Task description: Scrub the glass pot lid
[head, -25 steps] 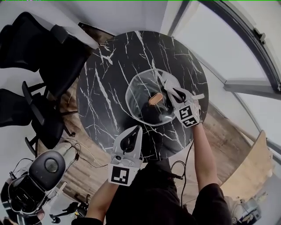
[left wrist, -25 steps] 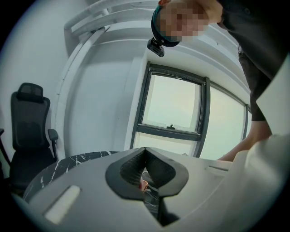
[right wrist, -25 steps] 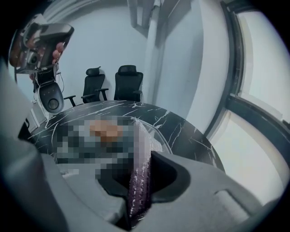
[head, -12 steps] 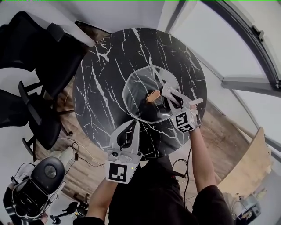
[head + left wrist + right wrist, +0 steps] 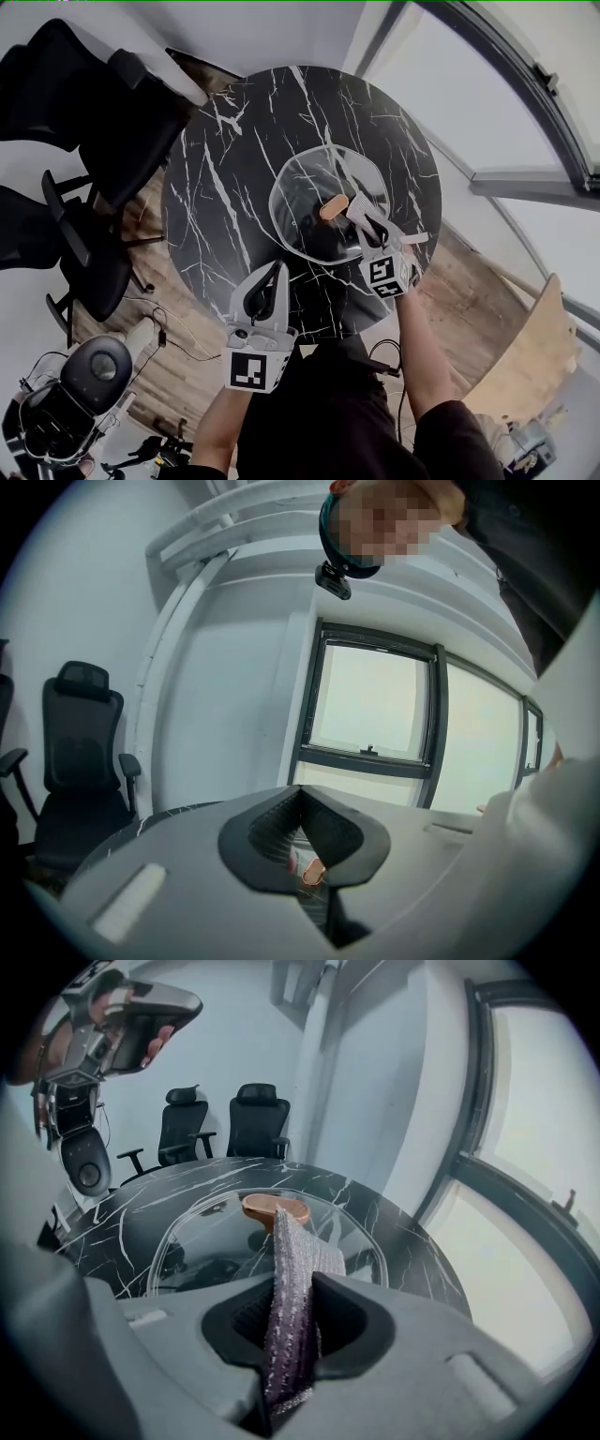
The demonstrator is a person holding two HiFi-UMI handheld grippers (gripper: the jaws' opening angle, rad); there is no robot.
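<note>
Right claw (image 5: 361,214) is over the glass pot lid (image 5: 300,217), cloth (image 5: 360,201) at its tip, wooden knob (image 5: 334,206) just beside it. Left claw (image 5: 277,272) hangs nearby over the tabletop (image 5: 225,141) edge.

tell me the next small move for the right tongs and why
Probably press the cloth down and sweep it across the glass lid beside the wooden knob: the right tongs are shut on the cloth, whose free end lies near the knob.

A round black marble table (image 5: 225,169) veined with white carries a glass pot lid (image 5: 300,220), which lies flat on the stone a little right of the tabletop's middle. Its tan knob (image 5: 333,207) faces up, and the dark marble shows through the glass.
</note>
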